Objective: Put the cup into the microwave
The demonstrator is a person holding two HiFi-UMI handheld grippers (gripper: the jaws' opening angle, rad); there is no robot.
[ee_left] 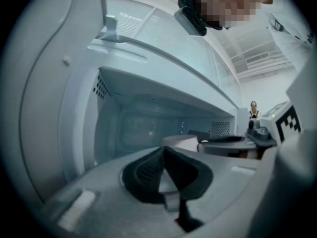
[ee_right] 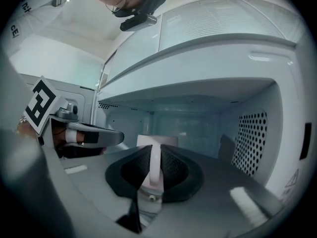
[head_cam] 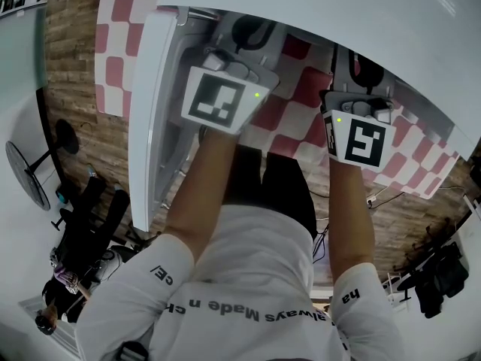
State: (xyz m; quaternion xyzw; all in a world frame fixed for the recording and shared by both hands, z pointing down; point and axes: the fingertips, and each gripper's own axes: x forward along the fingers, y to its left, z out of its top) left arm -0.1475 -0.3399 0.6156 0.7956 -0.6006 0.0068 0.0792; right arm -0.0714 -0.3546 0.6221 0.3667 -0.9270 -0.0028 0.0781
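Observation:
In the right gripper view, my right gripper (ee_right: 154, 152) is shut on the handle of a white cup (ee_right: 157, 140). The cup is held at the mouth of the open white microwave (ee_right: 247, 83), just in front of its cavity. The left gripper view shows the same cup (ee_left: 182, 143) with the right gripper (ee_left: 233, 142) beside it. My left gripper (ee_left: 164, 151) is shut with nothing between its pads and points into the cavity from the left. In the head view both grippers (head_cam: 252, 32) (head_cam: 364, 70) reach under the microwave's top edge, and the cup is hidden.
The microwave door (head_cam: 146, 111) stands swung open on the left, close to my left gripper; it is also visible as the door (ee_left: 47, 93) in the left gripper view. The perforated right wall (ee_right: 252, 138) bounds the cavity. Below is a red-and-white checked surface (head_cam: 297, 115).

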